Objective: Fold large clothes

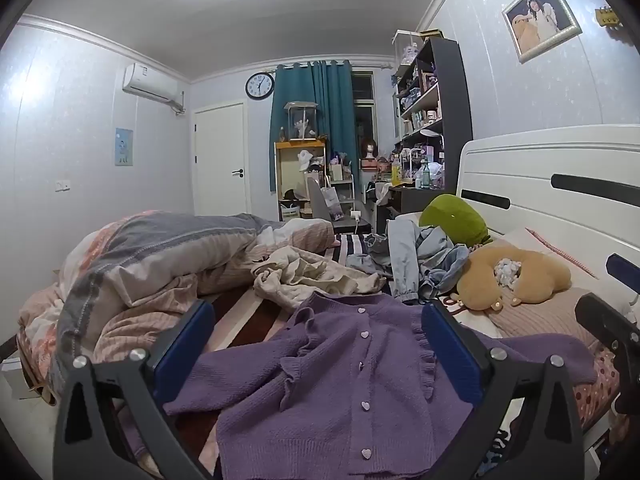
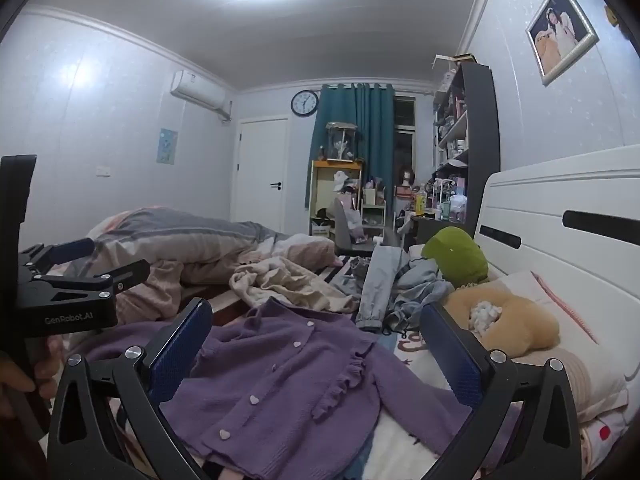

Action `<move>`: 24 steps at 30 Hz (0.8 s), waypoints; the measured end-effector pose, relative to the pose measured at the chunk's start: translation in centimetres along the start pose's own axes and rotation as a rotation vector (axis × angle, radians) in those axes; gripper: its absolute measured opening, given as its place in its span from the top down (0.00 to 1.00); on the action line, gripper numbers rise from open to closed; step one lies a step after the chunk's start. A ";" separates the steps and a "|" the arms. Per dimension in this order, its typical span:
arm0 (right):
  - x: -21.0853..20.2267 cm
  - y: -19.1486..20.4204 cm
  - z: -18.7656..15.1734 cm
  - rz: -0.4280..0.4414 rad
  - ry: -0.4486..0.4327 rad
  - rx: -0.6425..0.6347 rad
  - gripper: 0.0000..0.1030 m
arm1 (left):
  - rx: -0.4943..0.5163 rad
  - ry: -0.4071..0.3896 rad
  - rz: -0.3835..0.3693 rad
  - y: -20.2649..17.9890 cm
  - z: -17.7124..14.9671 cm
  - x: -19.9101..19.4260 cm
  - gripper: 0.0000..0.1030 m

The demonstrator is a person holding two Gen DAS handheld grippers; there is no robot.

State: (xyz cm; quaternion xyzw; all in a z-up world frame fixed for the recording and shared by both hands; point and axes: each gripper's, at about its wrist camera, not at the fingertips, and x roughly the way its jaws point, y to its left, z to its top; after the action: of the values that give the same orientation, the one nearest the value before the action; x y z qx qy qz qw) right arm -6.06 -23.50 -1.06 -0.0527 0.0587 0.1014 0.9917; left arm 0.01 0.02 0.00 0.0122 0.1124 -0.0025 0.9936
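One purple cardigan [image 1: 340, 380] with perhaps five heart buttons [image 1: 364, 335], under two wide-open, empty grippers [image 1: 316, 344] [image 2: 316, 344].

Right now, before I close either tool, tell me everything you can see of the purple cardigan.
The purple cardigan is a knit with a ruffled trim along both sides of the placket and pale heart-shaped buttons, done up. It lies front side up and mostly flat on the bed, sleeves spread out to both sides, collar toward the beige garment. Both the left tool and the right tool hang open above it; neither grips it.
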 end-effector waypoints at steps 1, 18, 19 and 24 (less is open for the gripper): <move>0.0 0.0 0.0 0.000 -0.007 0.000 0.00 | 0.000 -0.001 -0.002 0.0 0.0 0.0 0.01; -0.1 0.1 0.1 0.002 0.000 -0.002 0.00 | 0.007 0.000 -0.003 0.4 0.0 -0.3 0.01; -0.1 0.1 0.1 0.001 0.000 -0.002 0.00 | 0.006 -0.001 -0.002 0.4 -0.1 -0.3 0.01; -0.1 0.0 0.1 0.002 0.000 0.002 0.00 | 0.004 -0.001 -0.004 0.5 -0.1 -0.3 0.01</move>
State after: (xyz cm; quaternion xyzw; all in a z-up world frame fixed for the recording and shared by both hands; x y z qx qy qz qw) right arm -6.19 -23.48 -0.91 -0.0515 0.0586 0.1025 0.9917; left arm -0.28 0.53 -0.03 0.0139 0.1119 -0.0049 0.9936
